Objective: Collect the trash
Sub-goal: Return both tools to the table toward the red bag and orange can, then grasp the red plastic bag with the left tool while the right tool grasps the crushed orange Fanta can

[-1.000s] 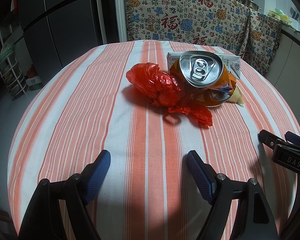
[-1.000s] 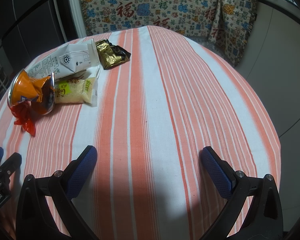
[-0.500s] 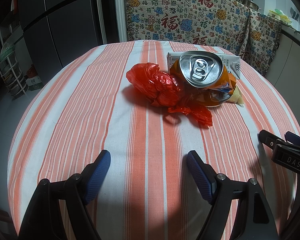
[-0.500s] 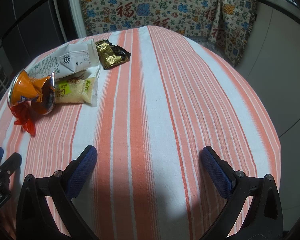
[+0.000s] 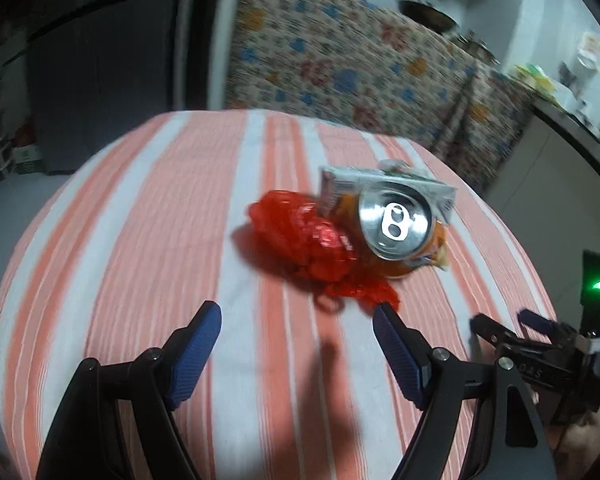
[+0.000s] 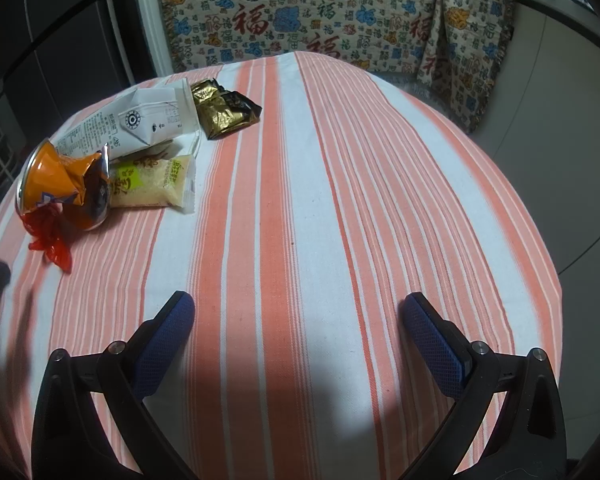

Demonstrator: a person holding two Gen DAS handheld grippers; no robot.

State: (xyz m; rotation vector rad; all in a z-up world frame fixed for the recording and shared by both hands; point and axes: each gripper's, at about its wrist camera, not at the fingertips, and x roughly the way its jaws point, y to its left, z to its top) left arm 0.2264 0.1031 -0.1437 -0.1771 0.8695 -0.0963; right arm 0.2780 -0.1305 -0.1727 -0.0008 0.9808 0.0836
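A: Both tools empty. Left tool [image 5: 296, 320] gaping, nothing between its pads, just short of the red plastic bag [image 5: 312, 248]. Right tool [image 6: 298, 316] also wide open over bare cloth, well apart from the trash.

B: Where's the pile?

A: Landmark is the crushed orange can [image 5: 400, 232]. Bag touches it on the side nearer the left tool. White carton [image 6: 136, 124] lies behind it, yellow snack packet [image 6: 156, 180] beside it, gold wrapper [image 6: 224, 110] beyond the carton.

B: Risks?

A: Bag is thin and crumpled; pads could pinch only a loose fold and it slips out. It may be snagged under the can, hard to tell, left view is blurred. Then a pull drags or rolls the can.

B: Surface?

A: Round tabletop [image 6: 340, 200], orange-and-white striped cloth, could bunch. Patterned throw [image 6: 300, 12] behind, dark cabinets beside it.
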